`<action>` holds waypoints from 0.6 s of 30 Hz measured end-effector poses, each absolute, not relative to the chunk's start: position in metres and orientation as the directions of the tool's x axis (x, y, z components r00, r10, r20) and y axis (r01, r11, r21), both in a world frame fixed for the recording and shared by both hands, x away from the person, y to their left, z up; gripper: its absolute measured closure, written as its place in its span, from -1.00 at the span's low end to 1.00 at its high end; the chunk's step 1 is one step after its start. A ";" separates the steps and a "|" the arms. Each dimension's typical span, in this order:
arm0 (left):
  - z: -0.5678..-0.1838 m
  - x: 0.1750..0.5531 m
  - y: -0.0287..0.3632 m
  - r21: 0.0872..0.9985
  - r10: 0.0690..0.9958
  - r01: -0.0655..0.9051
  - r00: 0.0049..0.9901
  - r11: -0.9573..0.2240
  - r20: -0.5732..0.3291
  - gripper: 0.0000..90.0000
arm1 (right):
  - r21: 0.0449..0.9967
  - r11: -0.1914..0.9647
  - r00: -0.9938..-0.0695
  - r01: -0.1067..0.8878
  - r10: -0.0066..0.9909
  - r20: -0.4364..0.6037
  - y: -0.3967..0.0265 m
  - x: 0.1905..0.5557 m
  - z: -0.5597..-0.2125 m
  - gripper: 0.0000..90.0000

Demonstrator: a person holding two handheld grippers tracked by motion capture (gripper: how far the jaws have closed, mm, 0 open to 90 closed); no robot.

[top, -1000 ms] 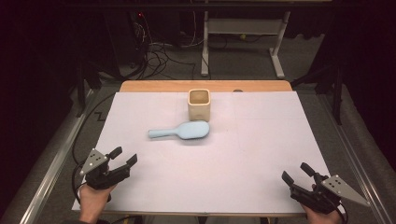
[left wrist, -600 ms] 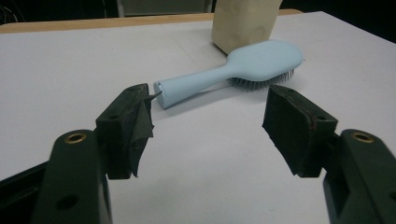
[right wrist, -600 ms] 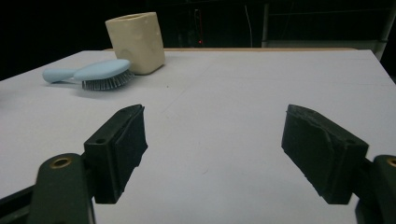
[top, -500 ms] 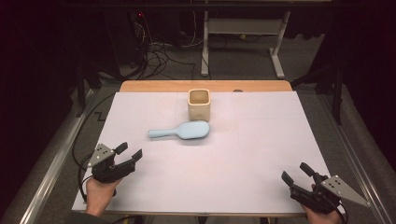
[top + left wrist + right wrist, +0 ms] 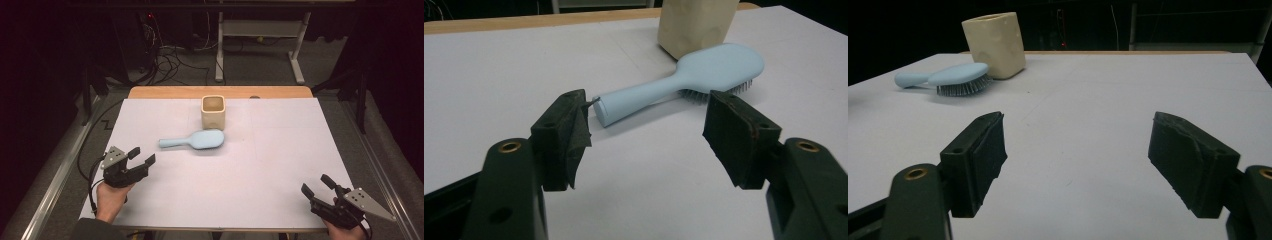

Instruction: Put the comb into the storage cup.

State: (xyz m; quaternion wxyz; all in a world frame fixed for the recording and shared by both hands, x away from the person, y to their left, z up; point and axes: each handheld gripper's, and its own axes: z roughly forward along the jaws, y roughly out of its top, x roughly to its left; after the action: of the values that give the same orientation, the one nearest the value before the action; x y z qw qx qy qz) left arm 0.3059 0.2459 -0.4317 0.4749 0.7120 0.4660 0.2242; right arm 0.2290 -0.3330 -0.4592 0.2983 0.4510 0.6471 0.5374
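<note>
A light blue hairbrush [image 5: 200, 140] lies bristles down on the white table sheet [image 5: 280, 150], with its handle pointing left. A beige square cup [image 5: 213, 111] stands upright just behind the brush head. My left gripper [image 5: 142, 156] hovers at the front left, open and empty, and points toward the brush handle. In the left gripper view, the handle end of the hairbrush [image 5: 704, 70] lies just beyond the left gripper [image 5: 646, 120], and the cup [image 5: 694, 25] stands behind. My right gripper [image 5: 315, 184] rests at the front right, open and empty. In the right gripper view, the right gripper [image 5: 1075, 125] frames bare sheet, with the hairbrush [image 5: 955, 75] and cup [image 5: 995, 45] far off.
A wooden strip [image 5: 220, 92] runs along the table's back edge. Metal rails [image 5: 60, 170] flank both sides. A cable [image 5: 92, 150] trails from the left gripper over the left edge. A desk frame [image 5: 260, 50] and floor cables stand beyond the table.
My left gripper has moved to the right and a little forward, toward the brush handle. The right gripper, brush and cup have stayed put.
</note>
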 end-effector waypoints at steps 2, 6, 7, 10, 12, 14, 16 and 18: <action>-0.431 0.309 0.244 0.883 0.877 0.454 0.465 -0.119 -0.121 -0.21 | 0.965 0.013 -0.417 0.264 0.903 0.102 -0.333 0.229 -0.459 -0.47; -0.429 0.315 0.241 0.882 0.878 0.455 0.464 -0.127 -0.114 -0.20 | 0.965 0.013 -0.418 0.263 0.903 0.102 -0.333 0.229 -0.459 -0.47; -0.429 0.316 0.240 0.881 0.878 0.455 0.465 -0.128 -0.112 -0.20 | 0.965 0.013 -0.418 0.263 0.903 0.102 -0.333 0.229 -0.459 -0.47; -0.428 0.322 0.237 0.876 0.877 0.460 0.470 -0.144 -0.102 -0.20 | 0.965 0.012 -0.419 0.263 0.902 0.103 -0.333 0.229 -0.459 -0.47; -0.428 0.325 0.236 0.873 0.878 0.464 0.468 -0.147 -0.100 -0.18 | 0.964 0.012 -0.419 0.264 0.902 0.104 -0.333 0.229 -0.459 -0.47; -0.427 0.328 0.234 0.865 0.878 0.477 0.468 -0.155 -0.102 -0.16 | 0.965 0.014 -0.418 0.262 0.903 0.101 -0.334 0.229 -0.459 -0.46; -0.427 0.331 0.233 0.861 0.879 0.483 0.466 -0.159 -0.099 -0.14 | 0.966 0.010 -0.413 0.258 0.905 0.101 -0.333 0.228 -0.459 -0.45; -0.426 0.335 0.231 0.858 0.879 0.487 0.468 -0.166 -0.096 -0.14 | 0.966 0.013 -0.411 0.257 0.906 0.097 -0.334 0.228 -0.459 -0.45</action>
State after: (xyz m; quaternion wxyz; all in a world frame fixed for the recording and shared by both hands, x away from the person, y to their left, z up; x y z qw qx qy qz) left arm 0.3346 0.2311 -0.4261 0.4464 0.7313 0.4668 0.2194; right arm 0.2284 -0.3336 -0.4589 0.3015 0.4510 0.6446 0.5386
